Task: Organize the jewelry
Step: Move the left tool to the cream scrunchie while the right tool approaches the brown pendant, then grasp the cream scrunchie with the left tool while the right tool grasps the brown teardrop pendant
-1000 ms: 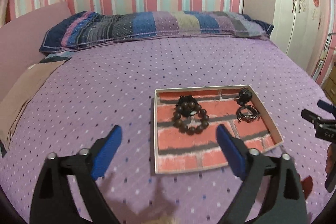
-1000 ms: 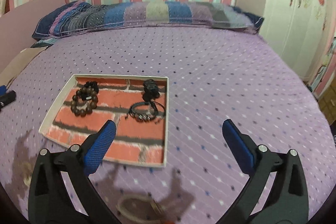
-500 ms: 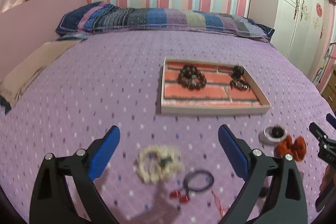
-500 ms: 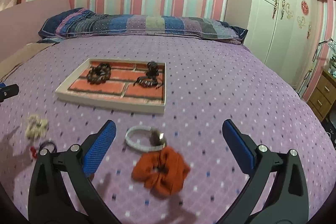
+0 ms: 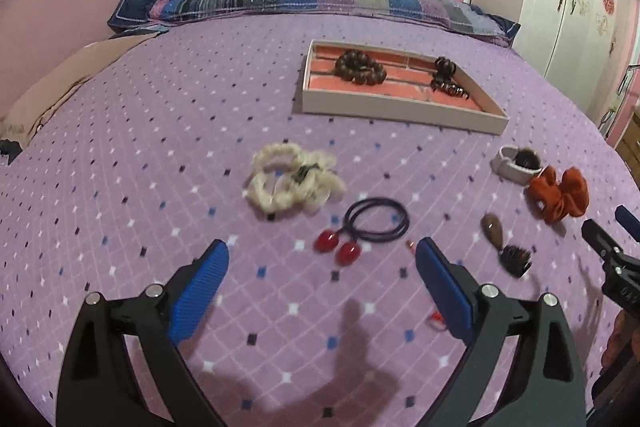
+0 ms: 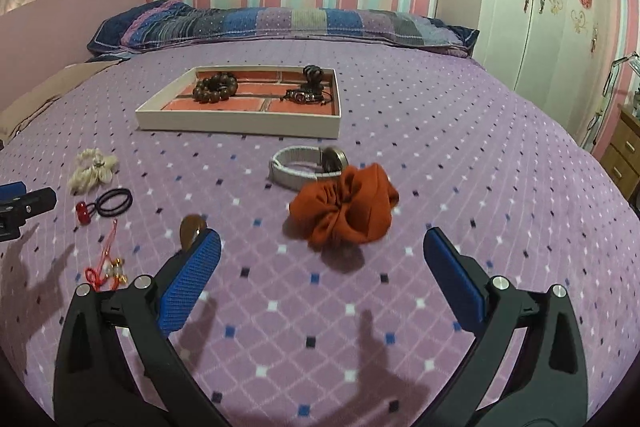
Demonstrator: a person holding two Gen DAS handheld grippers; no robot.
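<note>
Both cameras have pulled back and lowered since a second ago, when the tray filled the view, so the loose pieces on the bedspread now show. Left gripper spread wide, holding nothing; right gripper likewise released and empty. Nearest the left gripper: purple hair tie with red beads, thin, light and floppy, best pinched across the elastic loop (beads look slick). Just beyond it, cream scrunchie, soft, take it by any bunched fold. Red cord charm lies by the right gripper's left finger, beside a brown teardrop pendant with tassel, partly hidden in the right view. Orange scrunchie sits ahead between the right fingers, squashy, easy to grab at the middle. Touching its far side, grey-band watch, stiffer, probably heaviest, grip the strap rather than the face. Farther back, brick-print tray already holds a brown bead bracelet and dark bracelets. Striped pillow at the far end.
</note>
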